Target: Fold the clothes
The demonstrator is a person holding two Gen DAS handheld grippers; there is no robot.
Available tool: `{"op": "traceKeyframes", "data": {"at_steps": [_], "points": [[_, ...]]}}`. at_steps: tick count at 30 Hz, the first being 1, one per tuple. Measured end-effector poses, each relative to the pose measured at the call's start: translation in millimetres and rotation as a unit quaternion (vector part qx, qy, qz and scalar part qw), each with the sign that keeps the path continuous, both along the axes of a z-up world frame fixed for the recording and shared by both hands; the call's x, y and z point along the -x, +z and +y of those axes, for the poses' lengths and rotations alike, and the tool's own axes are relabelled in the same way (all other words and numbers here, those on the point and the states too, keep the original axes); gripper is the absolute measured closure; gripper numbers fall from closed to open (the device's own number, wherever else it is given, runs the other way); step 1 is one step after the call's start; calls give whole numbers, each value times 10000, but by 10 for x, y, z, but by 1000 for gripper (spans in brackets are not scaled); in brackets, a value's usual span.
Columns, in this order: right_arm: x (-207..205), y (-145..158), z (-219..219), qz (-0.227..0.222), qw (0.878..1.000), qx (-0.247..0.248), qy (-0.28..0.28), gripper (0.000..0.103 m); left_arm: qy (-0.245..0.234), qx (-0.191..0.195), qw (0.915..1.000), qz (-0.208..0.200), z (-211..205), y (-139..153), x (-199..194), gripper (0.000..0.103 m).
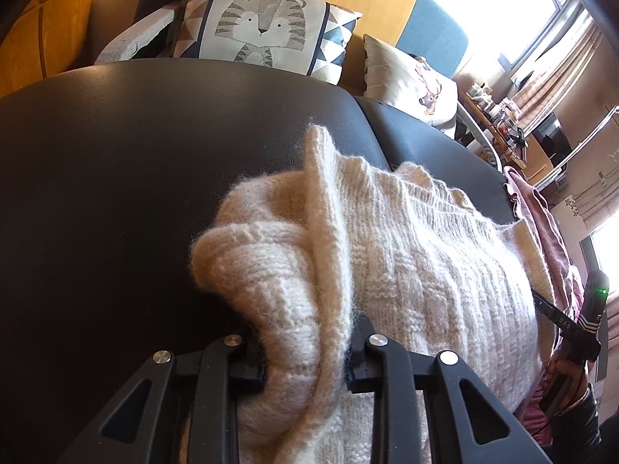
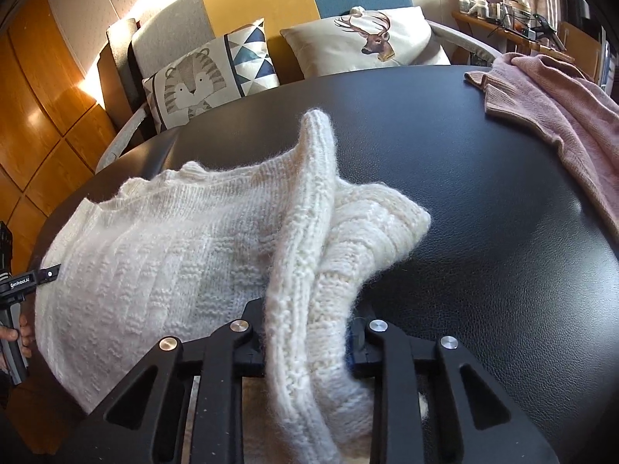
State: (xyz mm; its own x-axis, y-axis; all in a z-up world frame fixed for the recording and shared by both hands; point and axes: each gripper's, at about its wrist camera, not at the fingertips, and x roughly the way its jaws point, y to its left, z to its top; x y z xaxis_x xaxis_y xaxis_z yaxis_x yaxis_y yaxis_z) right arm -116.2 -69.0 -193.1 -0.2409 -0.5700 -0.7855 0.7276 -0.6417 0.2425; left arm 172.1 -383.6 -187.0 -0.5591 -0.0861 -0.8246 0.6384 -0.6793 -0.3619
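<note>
A cream knitted sweater (image 1: 406,255) lies on a black leather table (image 1: 135,178). My left gripper (image 1: 305,363) is shut on a bunched fold of the sweater, lifted off the table near its left end. In the right wrist view the same cream sweater (image 2: 162,247) spreads to the left, and my right gripper (image 2: 309,352) is shut on a thick fold at its right end. The other gripper (image 2: 35,278) shows at that view's left edge, held by a hand. The right gripper's body (image 1: 580,332) shows at the left wrist view's right edge.
A pink sweater (image 2: 561,108) lies on the table's far right part. Behind the table (image 2: 503,232) stands a sofa with a tiger cushion (image 2: 197,81) and a deer cushion (image 2: 367,38). A cluttered shelf (image 2: 510,11) is at the far right.
</note>
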Motion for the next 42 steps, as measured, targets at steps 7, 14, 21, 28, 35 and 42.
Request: {"op": "traceKeyframes", "data": {"at_steps": [7, 14, 21, 28, 35, 42], "points": [[-17, 237, -13, 108, 9997, 240, -13, 82, 135, -50, 9998, 131, -27, 83, -40, 78], [-247, 632, -326, 391, 9974, 468, 377, 82, 331, -22, 9983, 484, -52, 285, -246, 78], [-585, 914, -843, 580, 9922, 625, 910, 82, 736, 112, 9944, 756, -241, 506, -777, 78], [-1225, 901, -1837, 521, 9803, 657, 1791, 82, 1454, 325, 9860, 755, -689, 650, -1709, 78], [-1997, 670, -2934, 316, 9624, 606, 2629, 82, 2341, 658, 9688, 479, -1172, 708, -2791, 78], [-2640, 388, -3796, 205, 9497, 438, 3093, 82, 3092, 779, 9478, 70, -1662, 595, -3664, 78]]}}
